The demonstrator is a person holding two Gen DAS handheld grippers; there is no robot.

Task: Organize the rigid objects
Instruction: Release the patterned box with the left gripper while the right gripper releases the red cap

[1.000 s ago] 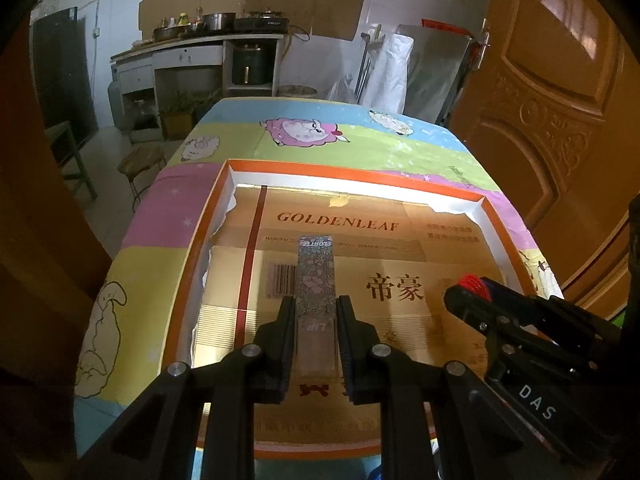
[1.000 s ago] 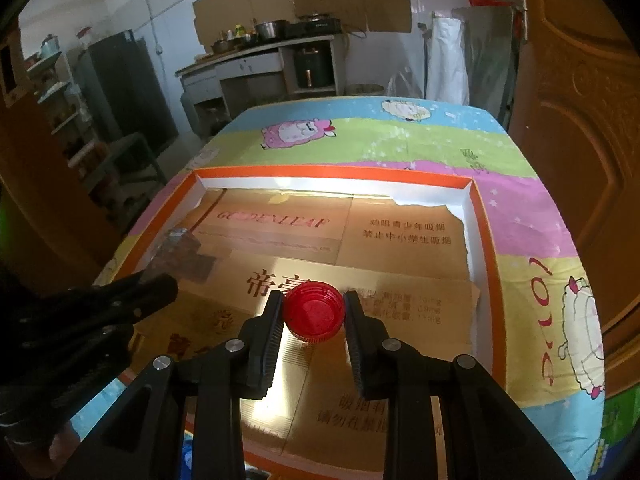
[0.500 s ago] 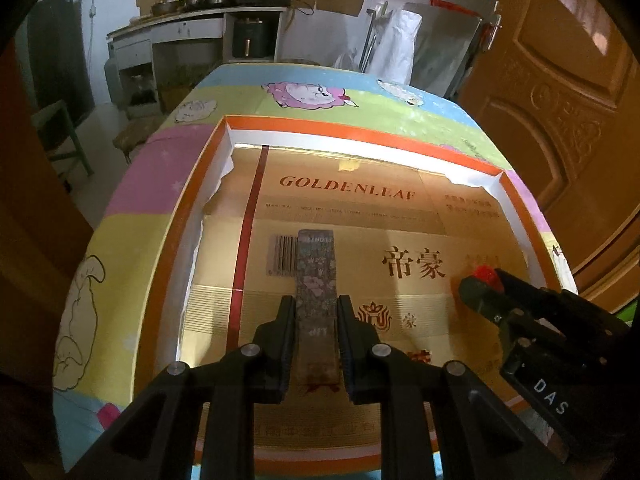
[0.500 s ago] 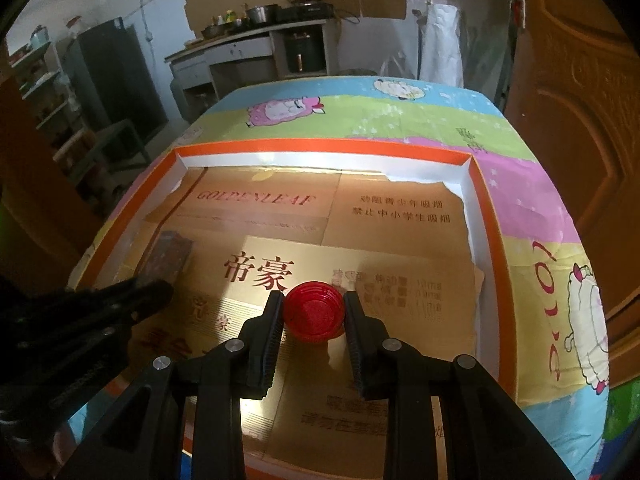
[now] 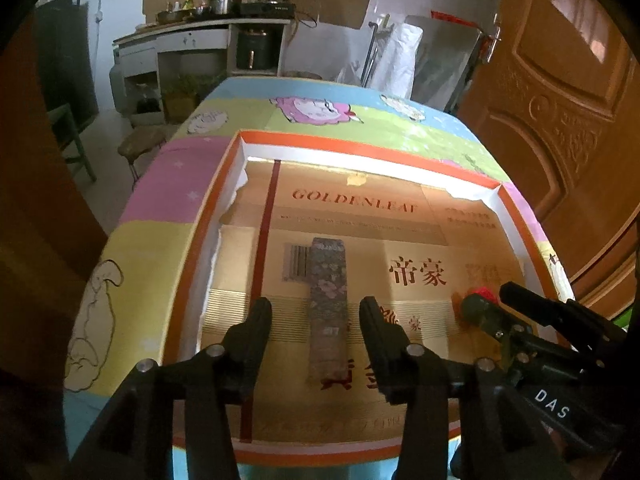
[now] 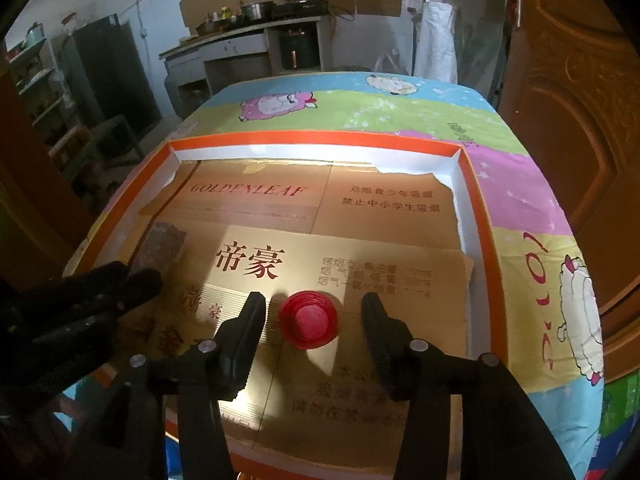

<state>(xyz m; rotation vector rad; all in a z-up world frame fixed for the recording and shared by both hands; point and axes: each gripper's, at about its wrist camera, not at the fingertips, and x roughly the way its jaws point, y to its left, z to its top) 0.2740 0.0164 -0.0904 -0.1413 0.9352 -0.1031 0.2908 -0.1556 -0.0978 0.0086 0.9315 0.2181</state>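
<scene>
The left claw (image 5: 316,312) stands open with a clear gap either side of the box (image 5: 327,304), a long, narrow, floral-patterned thing that lies flat on the gold card (image 5: 416,240) lining the tray (image 5: 188,280). Its jaws have just been opening and no pad presses on the box. The box points away from the claw, its far end over the barcode printed on the card.

The right claw (image 6: 313,314) is open too, jaws just parted, with the red cap (image 6: 309,319) sitting on the card between them, touching neither finger. Seen from the right wrist, the box (image 6: 162,242) lies well left of the cap, beyond the tip of the left claw (image 6: 120,280); seen from the left wrist, the cap (image 5: 482,293) peeks out behind the right claw (image 5: 492,300), to the right of the box.

Beyond the cap the card bears red print, then the tray's white wall and orange rim (image 6: 320,138). The tray rests on a counter under a cartoon-sheep cloth (image 6: 360,108). A wooden door (image 6: 568,100) stands right of the tray.
</scene>
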